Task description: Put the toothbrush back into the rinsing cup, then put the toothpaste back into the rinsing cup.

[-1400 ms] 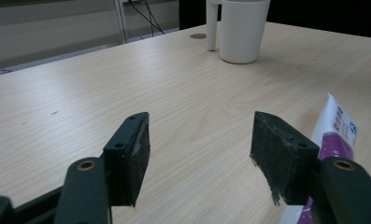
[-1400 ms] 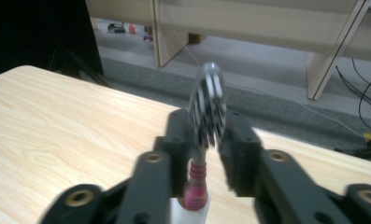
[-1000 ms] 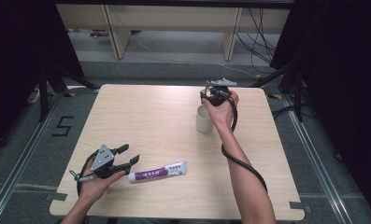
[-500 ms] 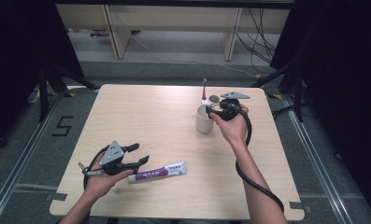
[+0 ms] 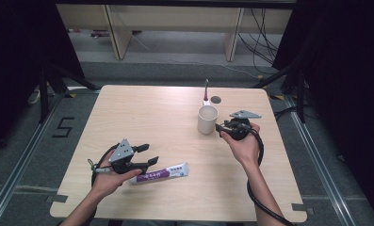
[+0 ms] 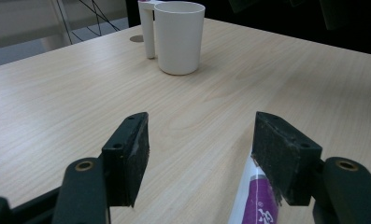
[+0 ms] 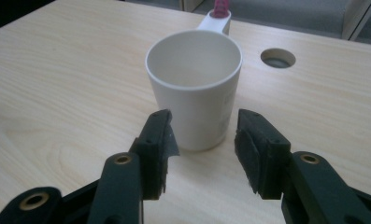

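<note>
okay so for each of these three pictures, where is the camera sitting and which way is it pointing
High view: above the person's side, facing forward and down on the table; both forearms, left gripper, right gripper.
Left gripper view: low on that gripper, facing across the table; its open jaws over the toothpaste tube.
Right gripper view: on that gripper, facing the cup; its jaws apart, short of it.
Shared: all three show the cup.

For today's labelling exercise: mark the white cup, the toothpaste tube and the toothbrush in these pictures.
white cup point(image 7: 199, 116): right gripper view, front wall.
toothpaste tube point(image 5: 160, 173): high view, middle of its purple label.
toothbrush point(image 5: 206, 88): high view, its upright handle behind the cup.
</note>
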{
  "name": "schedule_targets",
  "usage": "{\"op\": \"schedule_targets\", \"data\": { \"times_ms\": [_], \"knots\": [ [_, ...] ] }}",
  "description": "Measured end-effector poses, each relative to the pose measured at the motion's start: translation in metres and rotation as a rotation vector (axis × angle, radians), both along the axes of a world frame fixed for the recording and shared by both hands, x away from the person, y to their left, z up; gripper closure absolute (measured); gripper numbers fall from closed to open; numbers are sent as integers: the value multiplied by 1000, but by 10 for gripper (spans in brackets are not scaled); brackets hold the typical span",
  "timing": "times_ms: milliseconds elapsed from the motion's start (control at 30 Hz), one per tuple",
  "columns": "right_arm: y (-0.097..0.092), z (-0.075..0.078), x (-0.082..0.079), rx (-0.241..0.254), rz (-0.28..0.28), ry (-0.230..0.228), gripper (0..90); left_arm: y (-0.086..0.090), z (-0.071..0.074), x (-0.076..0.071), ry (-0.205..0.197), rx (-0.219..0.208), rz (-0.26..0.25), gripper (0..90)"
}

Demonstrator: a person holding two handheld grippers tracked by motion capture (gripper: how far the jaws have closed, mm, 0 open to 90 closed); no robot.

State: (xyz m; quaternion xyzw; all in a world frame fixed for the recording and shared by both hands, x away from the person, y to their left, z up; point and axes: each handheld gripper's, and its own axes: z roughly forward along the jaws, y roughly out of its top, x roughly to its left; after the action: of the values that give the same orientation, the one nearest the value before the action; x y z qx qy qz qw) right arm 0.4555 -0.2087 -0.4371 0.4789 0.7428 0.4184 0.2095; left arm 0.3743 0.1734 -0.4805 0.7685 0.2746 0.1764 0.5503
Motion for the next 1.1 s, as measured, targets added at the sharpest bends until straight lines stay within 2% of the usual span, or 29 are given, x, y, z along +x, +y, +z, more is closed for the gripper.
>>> {"op": "schedule_targets", "data": {
  "times_ms": [200,233,267,367,400,433,467,500,533,567,600,633,667,767,833,900,967,1000,1033,1100],
  "knots": [
    [-3,-6,-12,-16,-9,14,566,-1,3,1,5,14,-2,367],
    [-4,-8,-12,-41,0,14,562,-1,4,1,7,15,-4,368],
    [-4,-10,-15,-48,-5,35,559,0,4,1,10,16,-5,368],
    [-5,-14,-15,-41,-7,35,552,0,5,2,18,26,-5,369],
    [-7,-14,-17,-56,-6,60,543,0,5,3,26,34,-7,370],
    [-7,-14,-17,-56,-6,60,543,-1,5,4,31,31,-15,370],
    [-6,-15,-19,-55,-25,82,542,-1,6,4,35,50,-14,373],
    [-8,-17,-18,-86,-5,65,540,-2,6,5,43,52,-17,376],
    [-6,-19,-20,-70,-16,82,537,-3,7,6,52,69,-19,377],
    [-5,-19,-22,-82,-35,128,537,-4,7,6,55,78,-27,377],
    [-9,-21,-21,-120,-2,99,535,-5,8,6,64,93,-34,377],
    [-7,-20,-25,-105,-35,147,534,-6,9,6,67,104,-43,376],
    [-8,-22,-26,-123,-33,164,533,-7,10,7,73,115,-58,375],
    [-10,-25,-27,-115,-23,180,532,-10,12,9,81,159,-69,374],
    [-11,-29,-30,-106,-32,200,529,-13,15,10,89,157,-83,373],
    [-10,-30,-31,-103,-38,203,527,-14,17,11,91,185,-99,375],
    [-11,-31,-33,-116,-37,207,523,-16,20,11,104,220,-128,377],
    [-11,-33,-33,-121,-40,202,519,-17,21,11,112,250,-137,377],
    [-10,-33,-35,-97,-40,218,517,-19,22,11,130,280,-152,378],
    [-10,-34,-35,-109,-26,222,514,-22,23,11,143,330,-173,392]
  ]
}}
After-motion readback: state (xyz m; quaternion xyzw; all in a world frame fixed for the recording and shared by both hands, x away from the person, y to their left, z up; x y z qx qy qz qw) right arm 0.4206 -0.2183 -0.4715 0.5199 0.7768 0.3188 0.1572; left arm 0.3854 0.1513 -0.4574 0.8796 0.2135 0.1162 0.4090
